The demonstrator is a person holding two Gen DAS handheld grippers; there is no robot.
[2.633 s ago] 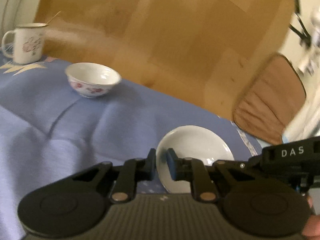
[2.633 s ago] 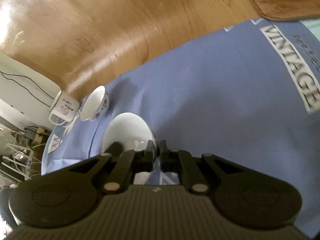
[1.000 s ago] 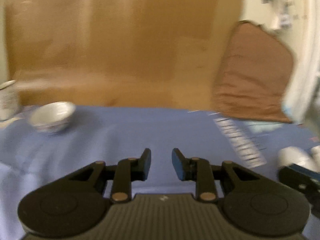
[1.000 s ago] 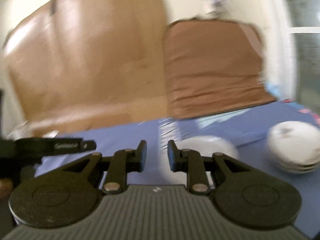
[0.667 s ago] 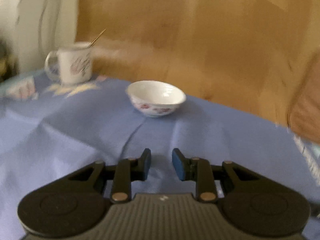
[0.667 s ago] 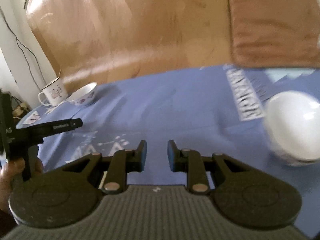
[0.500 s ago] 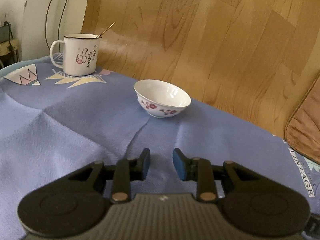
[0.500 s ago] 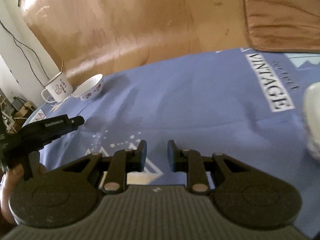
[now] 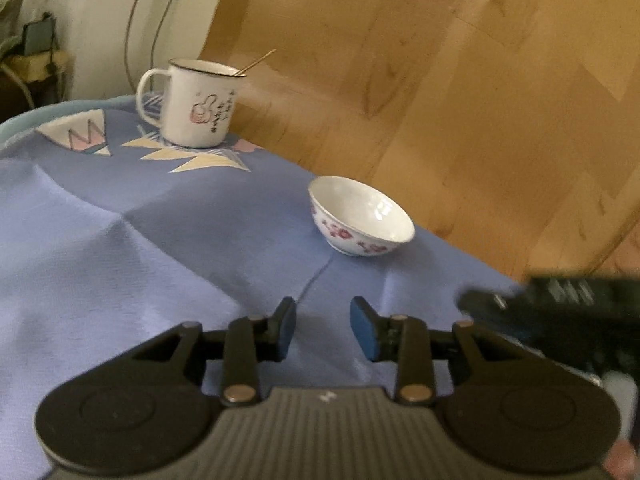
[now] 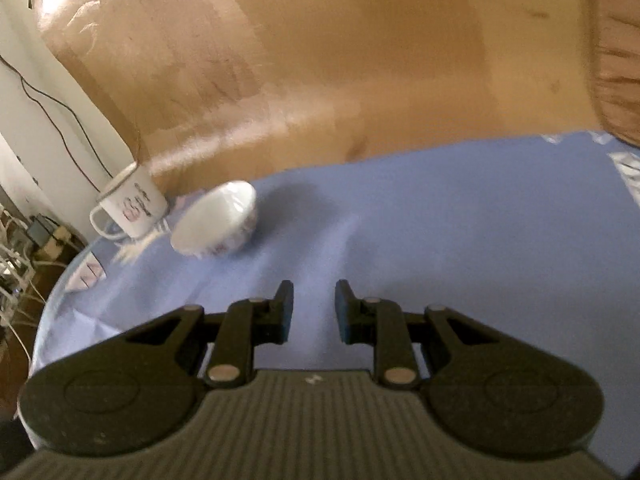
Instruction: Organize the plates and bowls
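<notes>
Both grippers swung toward bowl (image 9: 362, 216) | fingers spread, empty; left's opening | mug (image 9: 196, 104) near.

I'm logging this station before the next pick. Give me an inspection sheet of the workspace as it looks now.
Surface: blue cloth, creased, printed patterns at its far corner.
Job's things: one floral bowl, upright, empty, near the cloth's far edge.
Clutter: enamel mug with a thin stick in it, standing apart from the bowl.
Grippers: left gripper jaws opening, nothing between them; right gripper open, empty.
Cables: cable hanging down the white wall; more tangled at the right view's left edge.
Surroundings: wood floor, brown cushion.
</notes>
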